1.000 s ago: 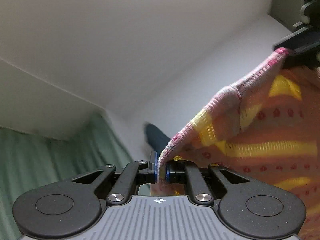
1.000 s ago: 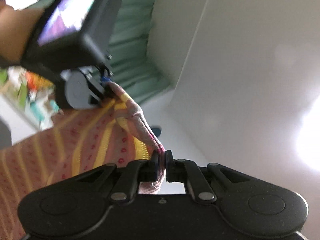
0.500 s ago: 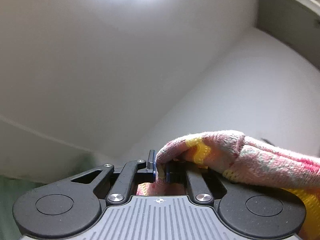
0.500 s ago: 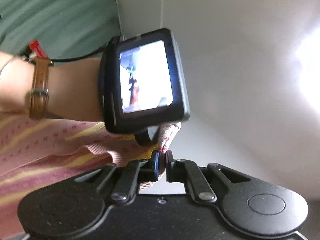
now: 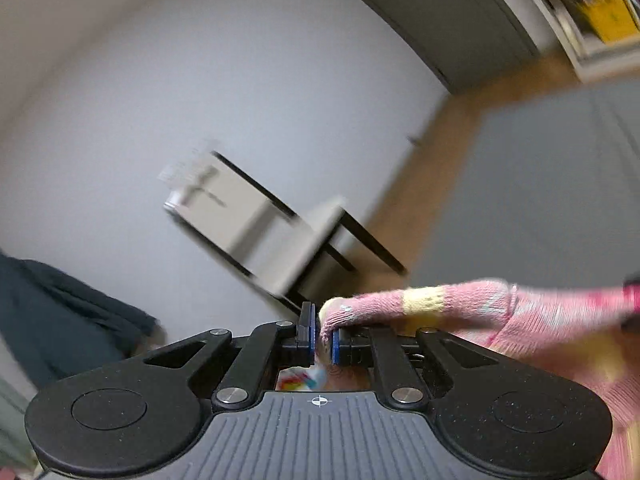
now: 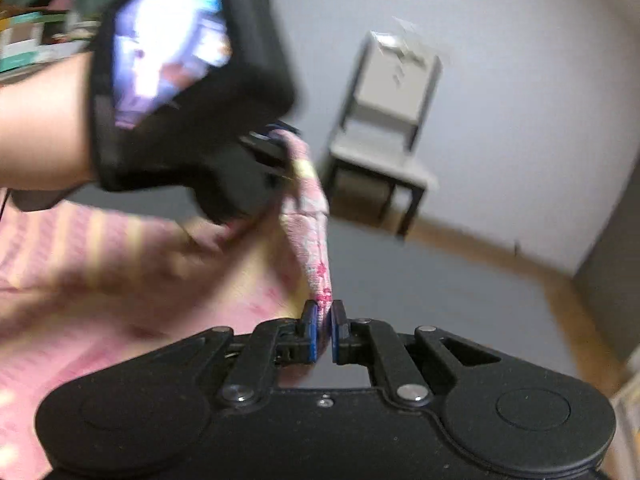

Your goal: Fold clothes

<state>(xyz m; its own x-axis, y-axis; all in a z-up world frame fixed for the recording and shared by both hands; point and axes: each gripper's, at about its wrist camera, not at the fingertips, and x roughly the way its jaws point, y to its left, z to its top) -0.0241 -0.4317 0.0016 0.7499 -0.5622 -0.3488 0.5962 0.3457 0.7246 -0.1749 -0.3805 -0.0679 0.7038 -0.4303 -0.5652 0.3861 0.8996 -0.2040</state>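
Note:
A pink knit garment with yellow stripes (image 5: 532,316) is held in the air between both grippers. My left gripper (image 5: 323,334) is shut on one corner of it, and the fabric runs off to the right. My right gripper (image 6: 324,330) is shut on another corner of the pink knit garment (image 6: 316,248), which rises as a taut band toward the left gripper (image 6: 276,148) seen above left, held by a person's hand (image 6: 44,120). The rest of the cloth hangs blurred to the lower left.
A grey chair (image 6: 384,152) with dark legs stands against the white wall; the left wrist view shows the grey chair (image 5: 256,224) tilted. A grey mat (image 6: 432,280) covers a wooden floor. A dark cloth heap (image 5: 60,320) lies at left. A shelf (image 5: 592,12) with books is top right.
Both grippers have swung down from facing the ceiling toward the room and floor, still holding the garment. The left gripper remains close above the right one.

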